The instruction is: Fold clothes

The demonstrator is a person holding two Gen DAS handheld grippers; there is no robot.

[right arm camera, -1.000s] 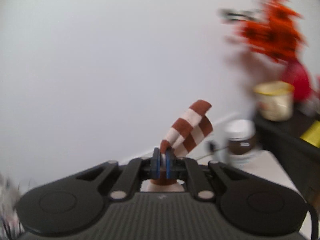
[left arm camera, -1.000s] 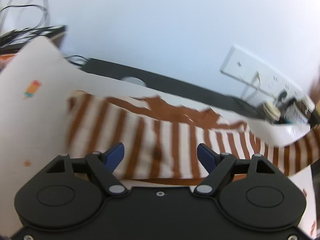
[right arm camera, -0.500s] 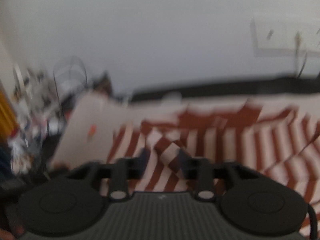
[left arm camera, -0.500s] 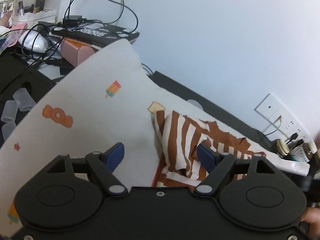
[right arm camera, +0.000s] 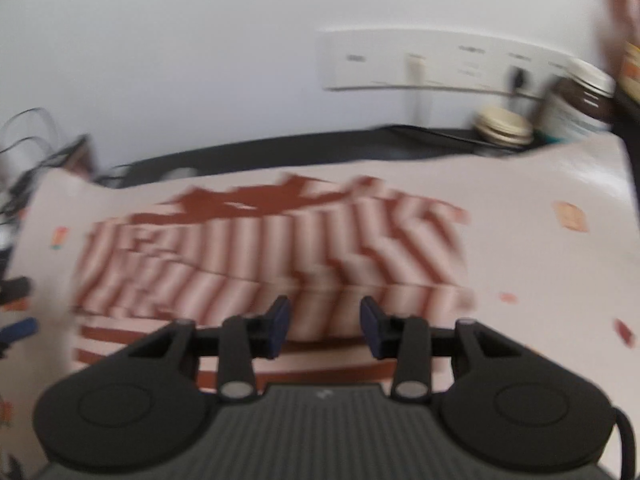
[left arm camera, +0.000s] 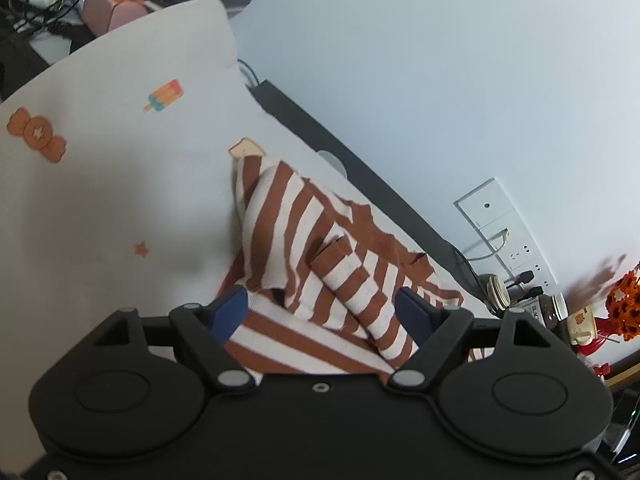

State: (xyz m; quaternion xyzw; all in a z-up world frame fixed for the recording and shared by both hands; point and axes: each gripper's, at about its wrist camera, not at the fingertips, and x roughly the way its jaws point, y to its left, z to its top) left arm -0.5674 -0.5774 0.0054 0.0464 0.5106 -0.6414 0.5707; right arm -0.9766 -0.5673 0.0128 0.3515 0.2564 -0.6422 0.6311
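Note:
A brown-and-white striped garment (left arm camera: 320, 240) lies on a white printed table cover (left arm camera: 100, 184), with a sleeve (left arm camera: 360, 284) folded across its body. My left gripper (left arm camera: 322, 312) is open and empty, just above the garment's near edge. In the right wrist view, which is blurred, the same garment (right arm camera: 272, 252) lies spread on the cover (right arm camera: 540, 272). My right gripper (right arm camera: 323, 322) is open and empty above the garment's near edge.
Cables, a pink box (left arm camera: 112, 8) and a black box sit at the far left. A wall socket strip (right arm camera: 440, 60), jars (right arm camera: 576, 100) and orange flowers (left arm camera: 624, 308) stand at the back right. A black table edge (left arm camera: 340, 152) runs behind the cover.
My right gripper let go of the striped sleeve, opened and dropped back over the garment. The sleeve now lies across the body. My left gripper's view swung left and tilted.

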